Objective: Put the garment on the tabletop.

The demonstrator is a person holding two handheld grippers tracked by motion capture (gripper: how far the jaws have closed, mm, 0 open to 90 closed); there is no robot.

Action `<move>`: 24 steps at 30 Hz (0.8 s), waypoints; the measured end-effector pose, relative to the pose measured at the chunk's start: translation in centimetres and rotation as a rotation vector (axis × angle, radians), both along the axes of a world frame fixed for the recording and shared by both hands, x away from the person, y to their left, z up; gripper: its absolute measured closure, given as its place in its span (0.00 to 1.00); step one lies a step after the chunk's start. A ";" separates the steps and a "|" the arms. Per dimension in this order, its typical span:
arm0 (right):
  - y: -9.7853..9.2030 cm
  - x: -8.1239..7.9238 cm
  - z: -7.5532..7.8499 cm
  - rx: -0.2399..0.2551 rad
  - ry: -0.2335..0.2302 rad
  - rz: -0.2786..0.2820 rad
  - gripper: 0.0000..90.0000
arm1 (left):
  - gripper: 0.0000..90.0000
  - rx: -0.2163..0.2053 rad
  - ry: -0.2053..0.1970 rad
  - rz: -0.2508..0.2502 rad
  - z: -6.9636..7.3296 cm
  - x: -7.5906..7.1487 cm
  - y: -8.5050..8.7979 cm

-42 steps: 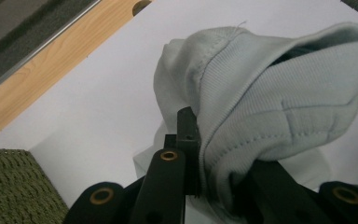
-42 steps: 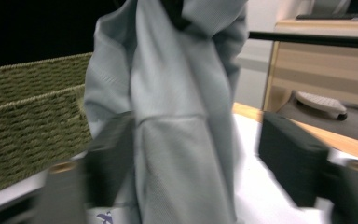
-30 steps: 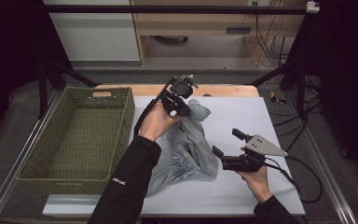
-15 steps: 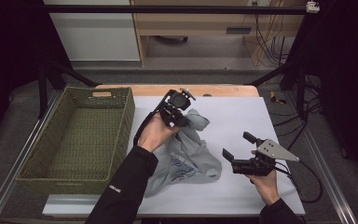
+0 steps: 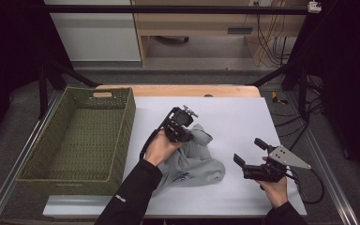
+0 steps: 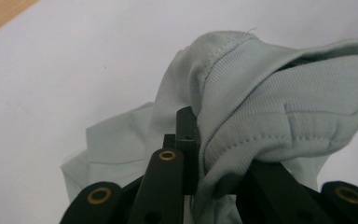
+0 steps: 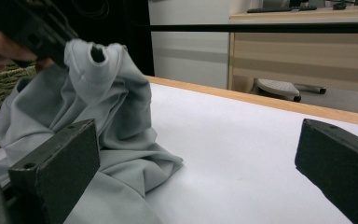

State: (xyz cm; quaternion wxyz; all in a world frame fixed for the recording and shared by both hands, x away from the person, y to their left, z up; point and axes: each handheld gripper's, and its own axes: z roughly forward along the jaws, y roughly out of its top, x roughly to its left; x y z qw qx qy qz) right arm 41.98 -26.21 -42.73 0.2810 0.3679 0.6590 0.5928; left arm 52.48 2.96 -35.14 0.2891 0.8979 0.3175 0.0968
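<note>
The table (image 5: 243,117) carries a basket (image 5: 122,140) along its left edge. A garment (image 5: 194,164) lies on the table just right of the basket, near the middle. The left gripper (image 5: 183,133) sits at the garment's far end (its jaws pinch a fold of cloth there). The right gripper (image 5: 248,152) is right of the garment, apart from it, above bare table.

The high view looks down and forward over the table (image 5: 243,117); both gripper views sit close, sharing the grey garment (image 6: 270,107) with it.
</note>
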 end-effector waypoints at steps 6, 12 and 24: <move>-0.3 0.1 -0.5 -0.019 0.016 0.003 0.00 | 0.79 -0.006 0.011 0.000 -1.4 -0.1 0.2; -0.3 0.1 -0.5 -0.008 0.031 0.001 0.00 | 0.45 -0.061 -0.044 0.021 -0.3 -0.8 1.1; -0.4 0.3 -0.5 0.002 0.028 -0.004 0.00 | 0.16 -0.124 -0.078 0.006 3.9 -1.9 3.2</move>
